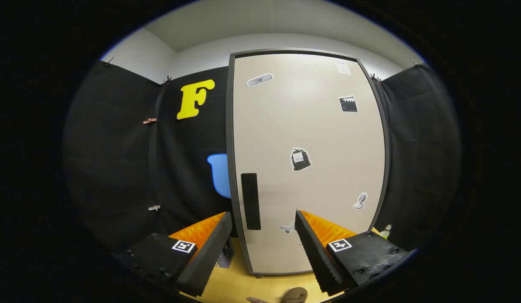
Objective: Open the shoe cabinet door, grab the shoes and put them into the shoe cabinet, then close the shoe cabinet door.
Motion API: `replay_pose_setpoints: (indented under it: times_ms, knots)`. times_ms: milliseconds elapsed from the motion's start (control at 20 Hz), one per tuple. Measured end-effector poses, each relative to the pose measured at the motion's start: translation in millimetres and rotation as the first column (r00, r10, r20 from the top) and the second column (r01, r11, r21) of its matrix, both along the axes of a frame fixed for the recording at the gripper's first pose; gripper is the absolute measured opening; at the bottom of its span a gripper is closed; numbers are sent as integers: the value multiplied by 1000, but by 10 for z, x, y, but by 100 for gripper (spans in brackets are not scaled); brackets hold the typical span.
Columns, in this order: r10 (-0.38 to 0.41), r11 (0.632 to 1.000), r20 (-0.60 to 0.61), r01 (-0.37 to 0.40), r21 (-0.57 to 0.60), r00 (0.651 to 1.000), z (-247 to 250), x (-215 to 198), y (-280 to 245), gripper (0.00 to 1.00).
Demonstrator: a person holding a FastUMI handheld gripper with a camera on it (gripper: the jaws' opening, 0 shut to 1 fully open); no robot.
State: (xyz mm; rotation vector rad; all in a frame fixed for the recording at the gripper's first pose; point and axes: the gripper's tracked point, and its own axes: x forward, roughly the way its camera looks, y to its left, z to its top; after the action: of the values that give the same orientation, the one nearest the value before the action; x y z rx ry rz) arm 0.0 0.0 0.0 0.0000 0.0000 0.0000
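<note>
Before closed shoe cabinet (306, 168), parted hand-held gripper (263, 219)

Gripper (263, 219) held level, fingers (209, 252) spread wide, nothing between them

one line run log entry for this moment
stage: door not yet opened | cabinet door: shut | handle: just beyond jaws, untouched | gripper: jaws open, holding nothing | shoe: on floor below the jaws

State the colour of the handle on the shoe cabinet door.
Black, on a beige door; the handle shows best in the gripper view, beyond the open fingers.
</note>
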Motion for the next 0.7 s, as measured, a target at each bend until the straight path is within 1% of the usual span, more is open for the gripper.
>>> replay_pose_setpoints:
  times_ms: [450, 700]
  knots:
    - [-3, 1000, -40, 2, -9, 999, -127, 193, 106, 98]
    - [-13, 1000, -33, 13, -11, 999, -128, 299, 126, 98]
